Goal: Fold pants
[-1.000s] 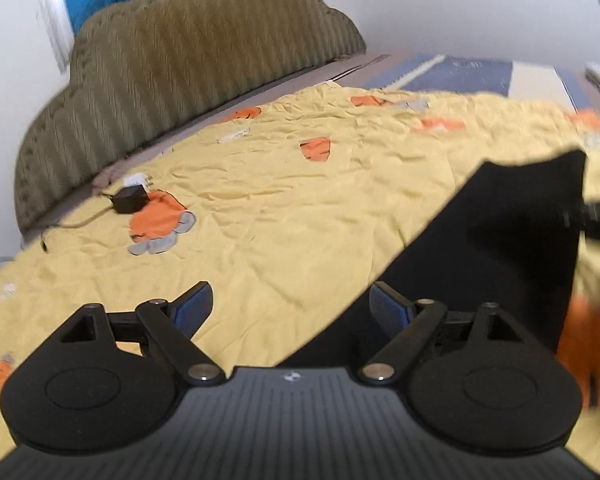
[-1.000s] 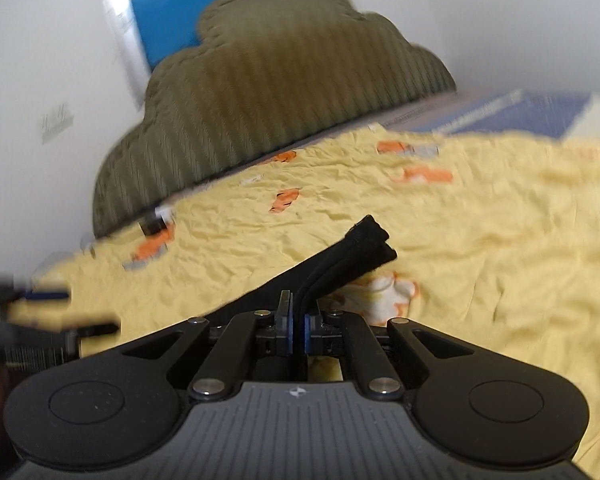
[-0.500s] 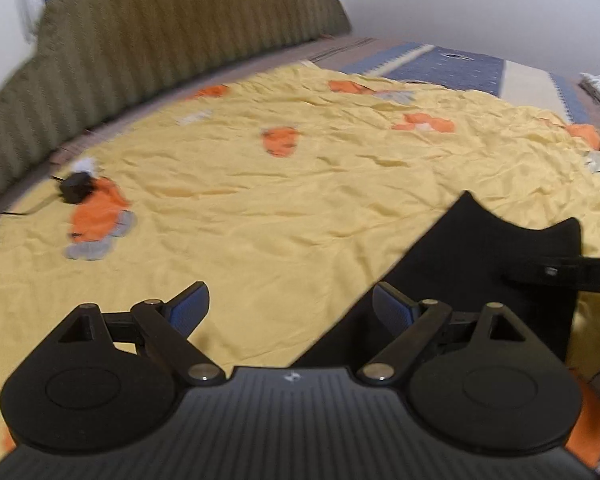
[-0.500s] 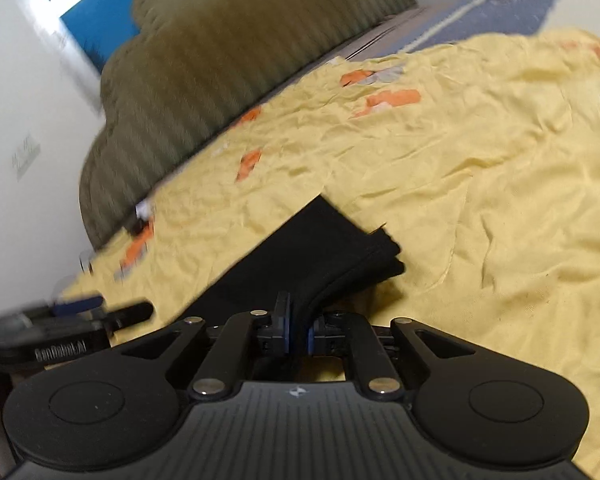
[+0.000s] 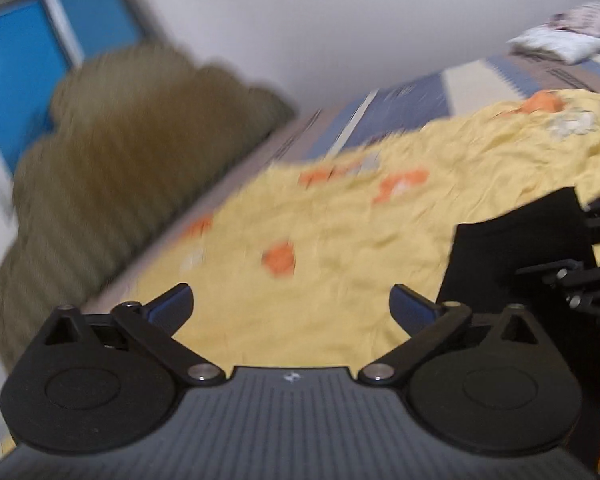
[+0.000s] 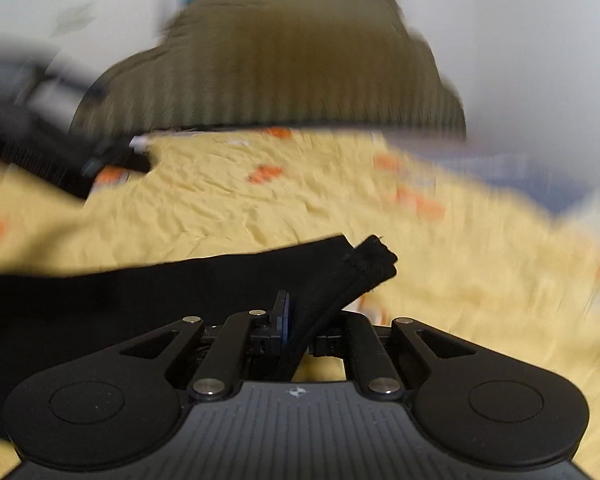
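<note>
Since half a second ago both cameras have swung upward and blurred, so I now see more wall and window. On my right feed the black pants (image 6: 148, 292) lie across the yellow bedsheet (image 6: 300, 208), spreading from 9 o'clock to the centre, with a bunched hem sticking up at about 1 o'clock from my right tongs (image 6: 296, 326), which are clenched on that fabric. My left tongs (image 5: 292, 304) are released, their blue pads wide apart over bare sheet; the pants sit at 3 o'clock there, beside the other rig. An olive headboard (image 6: 292, 64) stands beyond at 12 o'clock, a blue window (image 5: 16, 80) at 10.
</note>
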Demonstrator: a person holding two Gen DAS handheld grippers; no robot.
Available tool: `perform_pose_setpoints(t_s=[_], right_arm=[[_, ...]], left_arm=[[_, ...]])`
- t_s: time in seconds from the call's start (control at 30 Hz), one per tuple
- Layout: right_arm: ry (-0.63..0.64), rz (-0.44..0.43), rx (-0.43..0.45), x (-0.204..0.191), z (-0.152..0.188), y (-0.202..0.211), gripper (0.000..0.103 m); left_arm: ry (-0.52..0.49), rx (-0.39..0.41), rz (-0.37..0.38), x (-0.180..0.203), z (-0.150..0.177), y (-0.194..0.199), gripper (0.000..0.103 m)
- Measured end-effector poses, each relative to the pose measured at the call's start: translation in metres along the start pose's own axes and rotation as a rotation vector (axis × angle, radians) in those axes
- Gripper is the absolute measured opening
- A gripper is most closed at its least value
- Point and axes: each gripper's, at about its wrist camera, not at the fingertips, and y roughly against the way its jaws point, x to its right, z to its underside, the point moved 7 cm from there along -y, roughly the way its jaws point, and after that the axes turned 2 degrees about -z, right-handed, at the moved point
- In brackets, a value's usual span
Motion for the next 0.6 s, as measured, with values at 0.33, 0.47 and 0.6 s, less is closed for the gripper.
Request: perform_pose_setpoints(t_s=[0.33,0.47,0.6], right_arm=[[0.558,0.151,0.120,-0.060,0.011,0.018,0.009],[0.684,0.167,0.142,-0.071,0.015,0.019,0.009],[0.859,0.188,0.217,-0.085,0.017,0.028,0.009]], left_arm=[[-0.532,0.155,0.048,0.037,0.024,0.013,0.103],[-0.745,0.207,0.023,0.050,0.032,0.013,0.103],[-0.946,0.297,-0.024,0.065,0.036,0.011,0.103]])
